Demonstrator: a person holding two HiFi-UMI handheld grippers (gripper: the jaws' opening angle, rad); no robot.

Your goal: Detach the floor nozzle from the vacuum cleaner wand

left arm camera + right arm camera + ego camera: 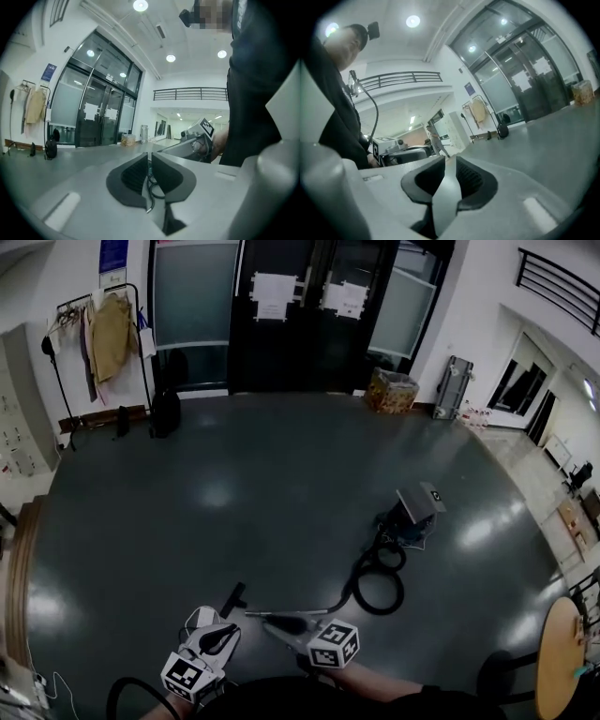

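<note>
Nozzle: a dark bar [234, 598] lying slantwise on the floor [234, 484], at the left end of the wand [262, 613].
Wand: a thin pale tube running left to right in the head view, bending up at its right end into the coiled hose [380, 589], which leads to the canister [412, 510].
Joint: too small to read. The nozzle may be seated on the wand tip or lying loose just beside it, so the scene fits both a joined and a parted pair.
Left gripper [217, 638]: pads pressed together [149, 157], with only a thin wire [152, 187] low in the slot and no part of the vacuum.
Right gripper [286, 624]: pads almost together [449, 161], with a slim gap and nothing in it.
Key relation: the nozzle lies below and just beyond the left gripper, which is the nearer one. The right gripper hangs above the wand's middle, so any pull would run along the wand's left-right axis.
Head view only: nozzle, wand, hose and canister.
Gripper views only: the jaw state. Both look out level at the doors [98, 117] and at each other, and neither shows the nozzle or wand.
</note>
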